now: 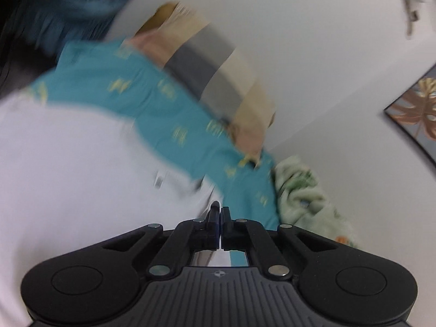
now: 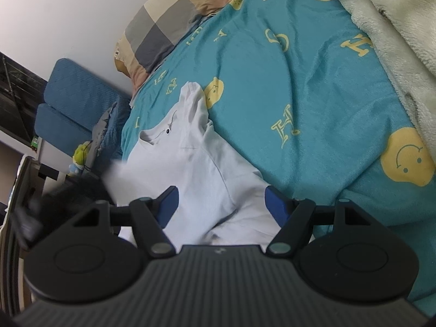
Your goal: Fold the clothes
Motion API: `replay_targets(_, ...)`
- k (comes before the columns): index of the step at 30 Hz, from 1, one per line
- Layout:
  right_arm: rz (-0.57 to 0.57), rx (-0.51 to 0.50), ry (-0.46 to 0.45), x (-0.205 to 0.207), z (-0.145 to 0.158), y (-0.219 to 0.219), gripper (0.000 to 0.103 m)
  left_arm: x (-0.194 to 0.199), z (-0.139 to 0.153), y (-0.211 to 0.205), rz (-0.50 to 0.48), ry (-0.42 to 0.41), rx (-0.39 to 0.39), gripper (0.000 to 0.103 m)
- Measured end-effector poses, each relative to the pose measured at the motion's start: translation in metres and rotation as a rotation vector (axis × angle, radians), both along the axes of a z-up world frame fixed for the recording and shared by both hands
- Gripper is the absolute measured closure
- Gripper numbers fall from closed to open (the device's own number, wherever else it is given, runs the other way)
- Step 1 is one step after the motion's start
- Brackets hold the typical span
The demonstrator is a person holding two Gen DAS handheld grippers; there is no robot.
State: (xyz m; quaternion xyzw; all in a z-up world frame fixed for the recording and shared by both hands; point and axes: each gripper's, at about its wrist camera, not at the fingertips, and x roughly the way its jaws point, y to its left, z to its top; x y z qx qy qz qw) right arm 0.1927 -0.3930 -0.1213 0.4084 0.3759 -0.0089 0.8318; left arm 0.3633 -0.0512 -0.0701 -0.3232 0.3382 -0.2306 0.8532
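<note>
Holding a pinch of the white T-shirt in my left gripper, jaws clamped tight on the fabric, I kept my right gripper spread wide and empty just above the shirt's lower half. The shirt lay on the teal bedsheet, collar toward the checked pillow. My left view was badly smeared; I judged that pinch could slip and spoil the fold.
</note>
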Motion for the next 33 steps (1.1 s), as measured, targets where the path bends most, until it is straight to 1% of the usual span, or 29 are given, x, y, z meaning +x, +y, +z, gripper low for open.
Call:
replay_targets(1, 0.0, 0.0, 0.002, 0.0, 0.0, 0.0, 0.03, 0.008, 0.014, -0.001, 0.01, -0.032, 0.006, 0.102)
replay_targets(4, 0.008, 0.005, 0.011, 0.002, -0.003, 0.001, 0.03, 0.036, 0.031, -0.003, 0.078, -0.053, 0.078, 0.102)
replay_targets(5, 0.008, 0.005, 0.013, 0.002, -0.004, 0.001, 0.03, 0.04, 0.03, 0.0, 0.096, -0.052, 0.139, 0.102)
replay_targets(7, 0.007, 0.0, 0.017, 0.003, -0.004, 0.001, 0.03, 0.051, 0.015, 0.003, 0.113, -0.017, 0.231, 0.102)
replay_targets(8, 0.006, -0.003, 0.019, 0.003, -0.005, 0.001, 0.03, 0.056, 0.003, 0.002, 0.115, 0.018, 0.262, 0.102)
replay_targets(9, 0.005, -0.005, 0.02, 0.003, -0.005, 0.0, 0.03, 0.059, -0.008, 0.002, 0.115, 0.054, 0.289, 0.1)
replay_targets(10, 0.003, -0.008, 0.02, 0.004, -0.006, 0.0, 0.03, 0.056, -0.022, 0.005, 0.113, 0.083, 0.309, 0.094)
replay_targets(11, 0.007, -0.01, 0.021, 0.005, -0.007, -0.001, 0.03, 0.05, -0.029, 0.008, 0.116, 0.098, 0.311, 0.088)
replay_targets(12, 0.02, -0.01, 0.02, 0.006, -0.007, 0.0, 0.03, 0.044, -0.036, 0.011, 0.118, 0.112, 0.314, 0.073)
replay_targets(13, 0.034, -0.011, 0.019, 0.008, -0.008, 0.001, 0.03, 0.034, -0.037, 0.015, 0.121, 0.113, 0.317, 0.066)
replay_targets(14, 0.047, -0.011, 0.018, 0.009, -0.008, 0.002, 0.03, 0.023, -0.037, 0.018, 0.123, 0.114, 0.321, 0.066)
replay_targets(17, 0.096, -0.029, -0.007, 0.011, -0.002, 0.005, 0.03, -0.018, -0.025, 0.022, 0.088, 0.102, 0.324, 0.064)
replay_targets(21, 0.17, -0.09, -0.062, 0.004, 0.016, 0.013, 0.03, -0.098, -0.001, 0.021, 0.039, 0.068, 0.376, 0.063)
replay_targets(24, 0.198, -0.128, -0.086, -0.01, 0.031, 0.017, 0.03, -0.156, 0.011, 0.013, -0.007, 0.048, 0.38, 0.063)
replay_targets(28, 0.186, -0.157, -0.115, -0.039, 0.057, 0.015, 0.03, -0.238, 0.024, -0.009, -0.103, 0.0, 0.386, 0.063)
replay_targets(30, 0.173, -0.19, -0.136, -0.057, 0.073, 0.013, 0.03, -0.279, 0.024, -0.022, -0.163, -0.022, 0.383, 0.063)
replay_targets(33, 0.127, -0.224, -0.198, -0.094, 0.096, 0.005, 0.03, -0.336, 0.016, -0.045, -0.264, -0.039, 0.347, 0.064)
